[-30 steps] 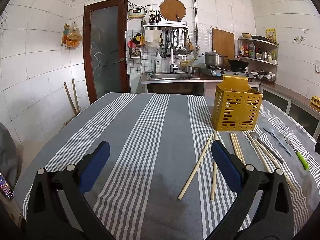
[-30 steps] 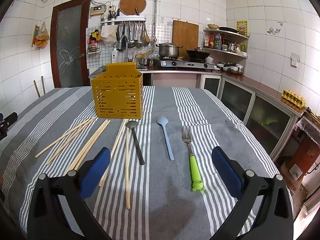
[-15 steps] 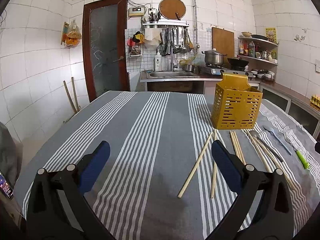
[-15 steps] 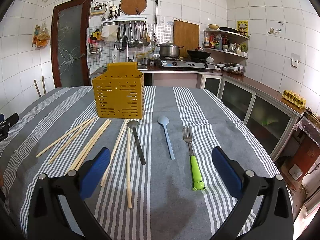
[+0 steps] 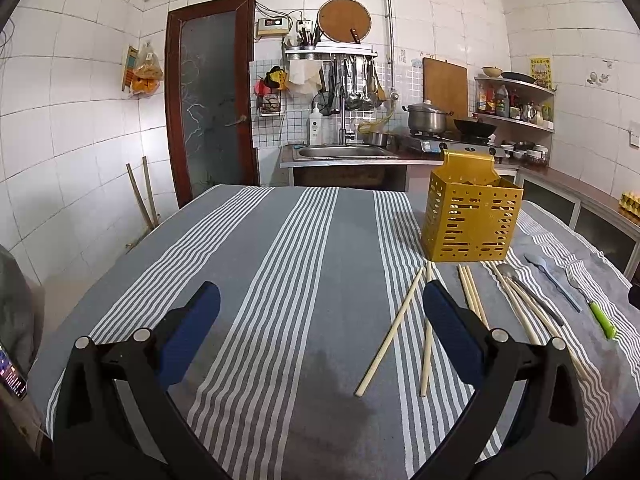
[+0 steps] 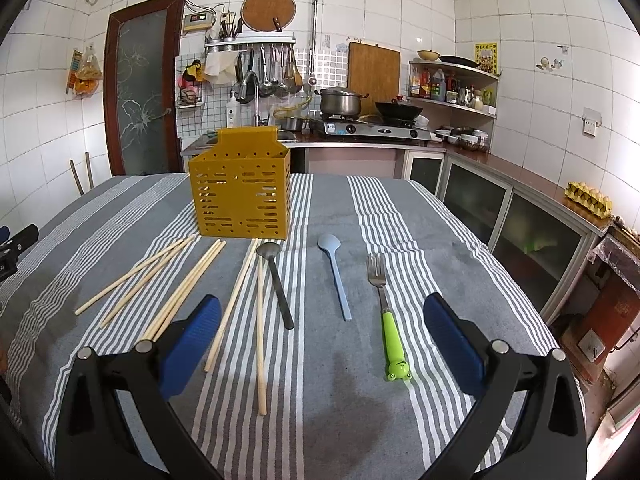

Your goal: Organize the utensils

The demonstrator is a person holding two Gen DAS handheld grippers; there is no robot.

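A yellow perforated utensil holder (image 6: 240,196) (image 5: 472,216) stands on the striped table. In front of it lie several wooden chopsticks (image 6: 184,284) (image 5: 392,328), a dark metal spoon (image 6: 278,280), a pale blue spoon (image 6: 336,276) and a fork with a green handle (image 6: 390,328). My right gripper (image 6: 320,332) hovers open above the table's near part, the spoons and fork ahead between its fingers. My left gripper (image 5: 320,332) is open over bare cloth, left of the chopsticks, nothing held.
The grey striped cloth (image 5: 280,264) covers the whole table. Behind it are a sink counter (image 5: 344,154), a stove with a pot (image 6: 340,102) and wok, and low cabinets (image 6: 520,224) on the right. The left gripper's tip (image 6: 18,242) shows at the right wrist view's left edge.
Both views have shifted only slightly; the utensils lie where they were and both grippers stay open.
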